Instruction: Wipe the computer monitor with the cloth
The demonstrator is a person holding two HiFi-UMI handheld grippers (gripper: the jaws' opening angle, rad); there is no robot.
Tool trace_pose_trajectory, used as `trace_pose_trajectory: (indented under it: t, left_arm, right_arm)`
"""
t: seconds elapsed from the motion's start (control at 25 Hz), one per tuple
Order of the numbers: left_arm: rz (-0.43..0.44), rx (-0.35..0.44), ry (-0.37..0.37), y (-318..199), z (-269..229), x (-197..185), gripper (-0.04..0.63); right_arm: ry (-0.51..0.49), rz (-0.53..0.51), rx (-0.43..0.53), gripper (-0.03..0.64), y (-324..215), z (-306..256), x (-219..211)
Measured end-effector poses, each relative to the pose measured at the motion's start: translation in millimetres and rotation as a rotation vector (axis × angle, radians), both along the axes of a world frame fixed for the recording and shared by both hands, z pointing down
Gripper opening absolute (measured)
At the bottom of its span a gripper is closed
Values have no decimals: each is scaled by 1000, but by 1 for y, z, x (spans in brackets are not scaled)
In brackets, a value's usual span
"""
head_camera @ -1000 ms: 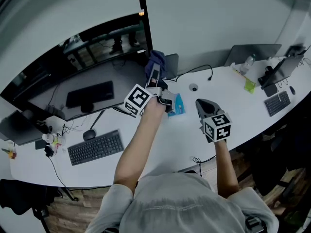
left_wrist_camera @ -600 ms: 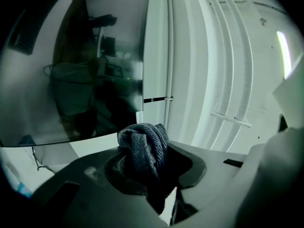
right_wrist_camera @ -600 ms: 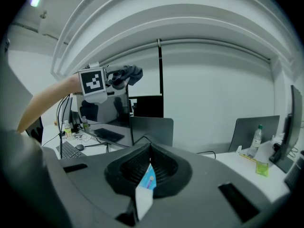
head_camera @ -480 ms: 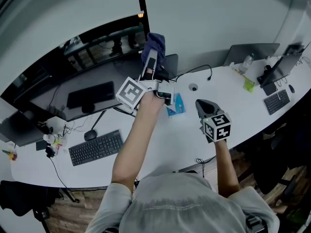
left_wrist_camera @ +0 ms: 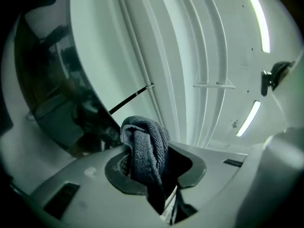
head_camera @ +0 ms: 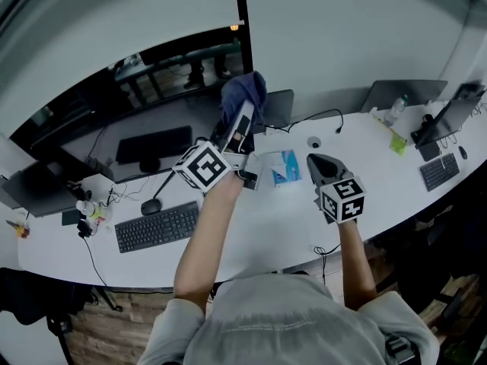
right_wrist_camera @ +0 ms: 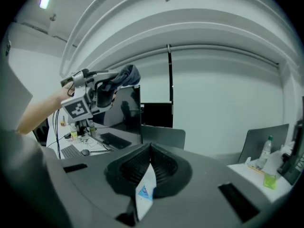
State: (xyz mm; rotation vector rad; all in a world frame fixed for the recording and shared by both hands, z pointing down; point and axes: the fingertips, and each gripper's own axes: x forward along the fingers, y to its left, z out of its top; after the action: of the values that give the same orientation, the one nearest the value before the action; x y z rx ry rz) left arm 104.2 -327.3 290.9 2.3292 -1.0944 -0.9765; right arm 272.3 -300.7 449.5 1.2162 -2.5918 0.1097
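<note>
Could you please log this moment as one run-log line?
left gripper: shut on cloth, raised | cloth: by monitor top-right corner, contact unclear | right gripper: jaws together, over desk

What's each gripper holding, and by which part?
Left gripper pinches the cloth by a bunched fold, the rest protruding. Right gripper, jaws together, holds nothing.

Bare desk (head_camera: 266,220) lies between keyboard (head_camera: 156,227) and blue packet (head_camera: 287,167); monitor (head_camera: 91,135) walls the back.

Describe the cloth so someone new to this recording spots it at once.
Find the wide dark monitor at the back of the white desk. Near its right edge the raised left gripper clamps the cloth. It is dark blue and crumpled, unlike the flat blue-and-white packet on the desk.
</note>
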Motion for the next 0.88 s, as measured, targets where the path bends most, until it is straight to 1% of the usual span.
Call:
trace_pose_trajectory:
  t: [0.08,0.28,0.36,0.44,0.52,0.76,0.88]
  left_arm:
    - [-58,1,-125,11,9,-15,89]
    - [-260,-24,-483,42,32,-71,90]
    - [-318,-29,-576,54,38,-95,90]
    - [-368,-43,-645,65,43,-120,91]
    - [-413,-60,-697,76,47,-146,91]
    - [-501,-89,-813,105,50,-218,91]
    - [-544,-85,-877,118,48,-249,91]
  right_arm:
    - [3,-28,18,15,0,-9,-14]
    - [35,-101,98,15,1,-36,-62]
    - [52,-130,130,15,1,-44,-85]
    - [60,-155,150,15,2,-51,-106]
    - [54,-175,162,15,4,-58,-127]
    - [33,-197,204,15,14,-80,-180]
    - [37,-207,223,15,18,-88,-202]
